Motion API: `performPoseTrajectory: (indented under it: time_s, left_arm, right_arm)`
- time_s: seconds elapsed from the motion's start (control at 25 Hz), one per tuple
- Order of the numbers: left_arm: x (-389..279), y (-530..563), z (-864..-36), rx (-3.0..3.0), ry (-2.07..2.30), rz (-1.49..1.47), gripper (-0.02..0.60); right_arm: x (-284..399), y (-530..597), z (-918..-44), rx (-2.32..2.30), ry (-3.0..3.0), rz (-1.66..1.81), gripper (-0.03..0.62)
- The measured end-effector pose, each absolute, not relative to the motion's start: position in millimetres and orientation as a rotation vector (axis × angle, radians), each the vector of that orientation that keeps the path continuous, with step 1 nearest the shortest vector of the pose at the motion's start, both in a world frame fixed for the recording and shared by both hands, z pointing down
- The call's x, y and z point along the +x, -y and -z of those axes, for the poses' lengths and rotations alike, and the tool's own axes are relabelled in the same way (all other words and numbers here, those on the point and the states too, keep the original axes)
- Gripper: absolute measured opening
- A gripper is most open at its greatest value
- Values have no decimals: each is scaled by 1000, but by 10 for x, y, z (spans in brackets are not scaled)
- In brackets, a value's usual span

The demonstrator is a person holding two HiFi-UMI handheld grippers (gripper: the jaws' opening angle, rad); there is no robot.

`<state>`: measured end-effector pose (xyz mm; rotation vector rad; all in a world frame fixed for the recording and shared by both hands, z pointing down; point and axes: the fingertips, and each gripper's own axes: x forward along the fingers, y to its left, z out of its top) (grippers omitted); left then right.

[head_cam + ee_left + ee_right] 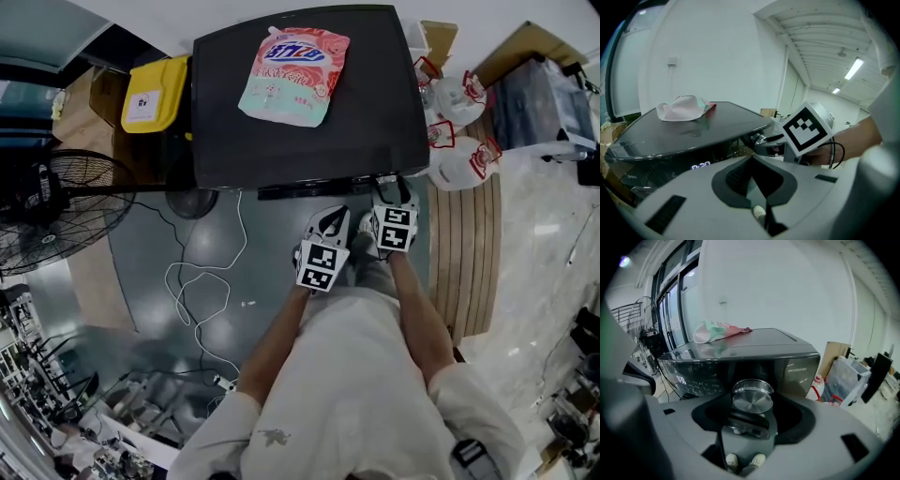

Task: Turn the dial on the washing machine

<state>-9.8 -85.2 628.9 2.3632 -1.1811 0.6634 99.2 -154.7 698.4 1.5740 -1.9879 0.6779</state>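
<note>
The dark washing machine has a pink detergent bag lying on its lid. Its silver dial sits on the front panel, right between the jaws of my right gripper, whose fingers close in against the dial's two sides. From above, the right gripper reaches the machine's front edge near its right end. My left gripper hangs just left of it, short of the panel, with jaws shut and nothing between them. The left gripper view also shows the dial and a lit display.
A yellow-lidded bin stands left of the machine and a floor fan further left. A white cable loops on the grey floor. White bags and jugs sit on a slatted wooden platform at the right.
</note>
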Motion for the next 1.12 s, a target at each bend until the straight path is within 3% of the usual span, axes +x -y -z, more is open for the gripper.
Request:
performPoseTrajectory:
  time_s: [1.12]
  left_arm:
    - [-105, 762, -6164, 2434, 1218, -583, 13]
  right_arm:
    - [1009, 1551, -6960, 1658, 2114, -1051, 279]
